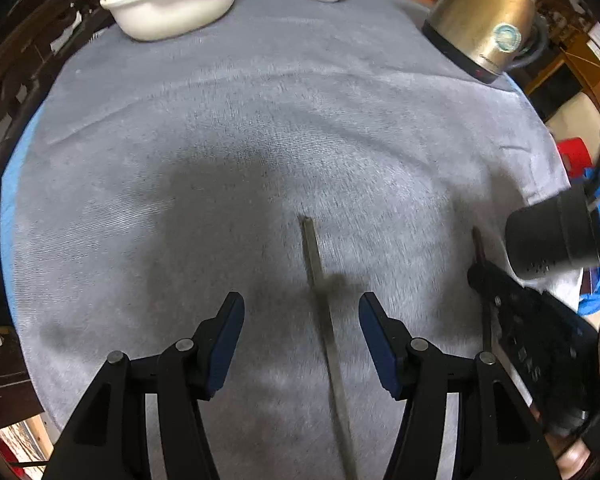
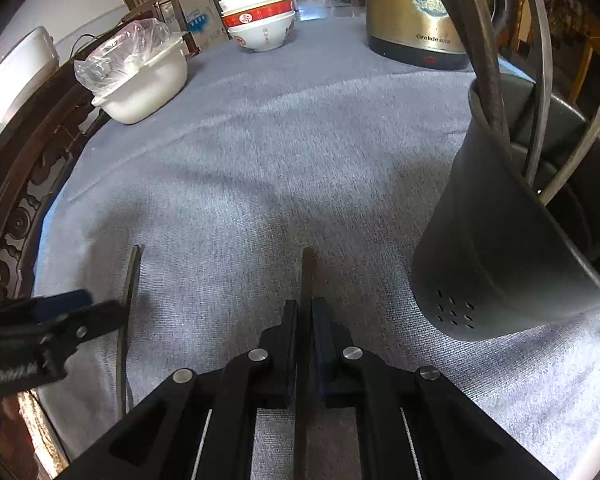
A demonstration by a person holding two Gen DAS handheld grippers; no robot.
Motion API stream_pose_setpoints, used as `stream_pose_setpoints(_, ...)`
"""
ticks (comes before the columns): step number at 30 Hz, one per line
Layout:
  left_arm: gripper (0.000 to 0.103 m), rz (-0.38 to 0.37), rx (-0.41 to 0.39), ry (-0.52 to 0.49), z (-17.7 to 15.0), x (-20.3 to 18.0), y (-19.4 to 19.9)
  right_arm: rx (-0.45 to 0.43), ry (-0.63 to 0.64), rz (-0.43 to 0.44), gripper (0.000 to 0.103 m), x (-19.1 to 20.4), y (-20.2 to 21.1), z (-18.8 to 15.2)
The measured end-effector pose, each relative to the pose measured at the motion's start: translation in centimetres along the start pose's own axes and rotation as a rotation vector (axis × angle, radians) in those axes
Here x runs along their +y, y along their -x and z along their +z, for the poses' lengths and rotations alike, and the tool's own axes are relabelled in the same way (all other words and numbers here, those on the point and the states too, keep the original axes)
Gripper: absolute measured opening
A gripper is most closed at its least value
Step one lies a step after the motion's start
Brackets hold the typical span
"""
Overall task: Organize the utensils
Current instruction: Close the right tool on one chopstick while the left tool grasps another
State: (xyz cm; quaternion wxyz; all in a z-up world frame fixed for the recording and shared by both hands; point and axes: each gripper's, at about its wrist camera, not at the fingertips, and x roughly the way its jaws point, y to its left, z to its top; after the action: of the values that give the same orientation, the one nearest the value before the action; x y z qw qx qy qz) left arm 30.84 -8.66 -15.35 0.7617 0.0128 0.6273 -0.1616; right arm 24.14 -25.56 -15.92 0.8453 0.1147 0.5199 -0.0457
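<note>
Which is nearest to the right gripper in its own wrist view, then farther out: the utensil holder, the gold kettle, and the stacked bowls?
From the right gripper:
1. Utensil holder, close by on the right, tilted.
2. Gold kettle, far right, beyond the holder.
3. Stacked bowls, far end, centre, slightly behind the kettle.

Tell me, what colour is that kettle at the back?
The kettle is brassy gold with a black base, clearest in the right wrist view.
</note>
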Motion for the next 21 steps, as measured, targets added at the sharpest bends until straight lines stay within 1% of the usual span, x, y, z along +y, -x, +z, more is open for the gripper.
stream_pose_setpoints(3,0.061,-0.009,0.032,0.025,1.0,0.4,-1.0,0.005,-0.002,0.015,0.009,-0.2,0.0,0.1)
stream_pose_setpoints(5,0.060,-0.008,0.025,0.030,1.4,0.4,-1.1,0.010,-0.001,0.015,0.009,-0.3,0.0,0.1)
stream_pose_setpoints(7,0.060,-0.022,0.032,0.038,1.9,0.5,-1.3,0.019,-0.002,0.012,0.009,-0.2,-0.1,0.3)
stream_pose_setpoints(10,0.060,-0.003,0.030,0.030,2.4,0.3,-1.6,0.039,-0.008,0.009,0.009,-0.2,-0.3,0.6)
stream_pose_setpoints(13,0.056,0.010,0.026,0.013,3.0,-0.3,-2.0,0.063,-0.003,-0.002,0.008,0.1,-0.6,1.1)
stream_pose_setpoints(15,0.051,0.009,0.025,0.014,3.3,-0.3,-2.2,0.075,0.006,-0.010,0.008,0.3,-0.8,1.3)
stream_pose_setpoints(19,0.028,-0.004,0.020,0.027,4.5,-0.2,-2.6,0.084,0.015,-0.022,0.008,0.6,-0.9,1.5)
stream_pose_setpoints(21,0.022,-0.009,0.016,0.034,4.8,0.0,-2.7,0.082,0.031,-0.037,0.008,0.8,-1.0,1.5)
